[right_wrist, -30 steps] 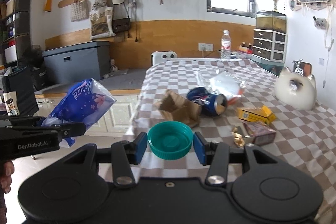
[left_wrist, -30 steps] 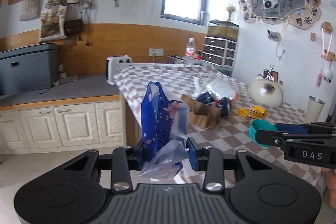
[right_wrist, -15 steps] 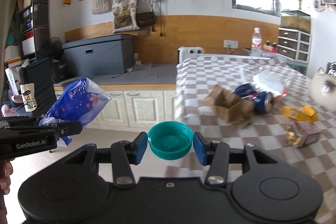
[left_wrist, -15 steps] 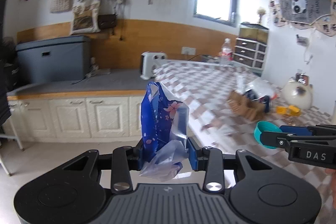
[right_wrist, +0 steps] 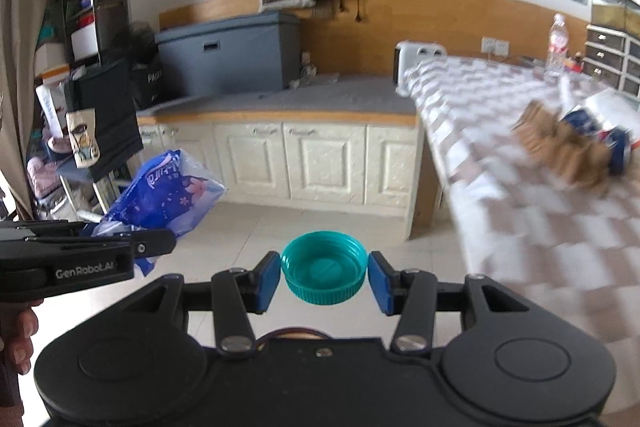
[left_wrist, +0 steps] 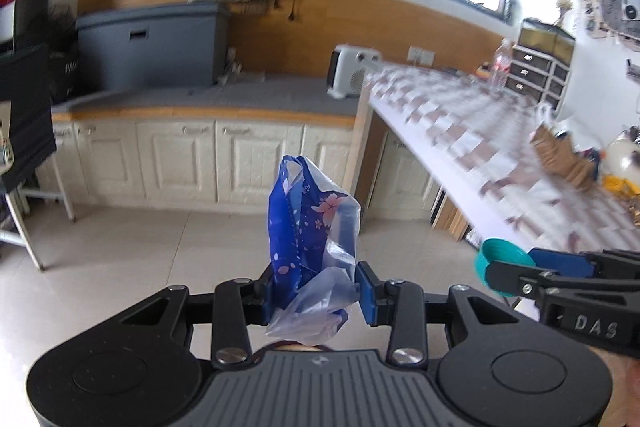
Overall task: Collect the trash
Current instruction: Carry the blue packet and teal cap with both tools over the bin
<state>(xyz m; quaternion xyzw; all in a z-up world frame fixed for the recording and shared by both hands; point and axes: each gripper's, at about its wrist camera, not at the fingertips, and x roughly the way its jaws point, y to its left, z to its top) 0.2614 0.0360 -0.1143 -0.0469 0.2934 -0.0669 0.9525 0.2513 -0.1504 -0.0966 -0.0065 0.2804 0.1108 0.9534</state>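
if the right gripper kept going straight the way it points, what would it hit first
Probably the pale tiled floor. The right gripper, clamped on the teal plastic bottle cap, tilts downward toward bare floor before the cream cabinet doors; depth is uncertain.

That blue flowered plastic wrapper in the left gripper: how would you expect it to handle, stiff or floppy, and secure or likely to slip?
Probably floppy: the blue flowered wrapper is crumpled, and its clear end sags below the left gripper. Likely very light, being thin, partly see-through film. It may slip, since the film looks glossy and only a bunched part sits between the pads.
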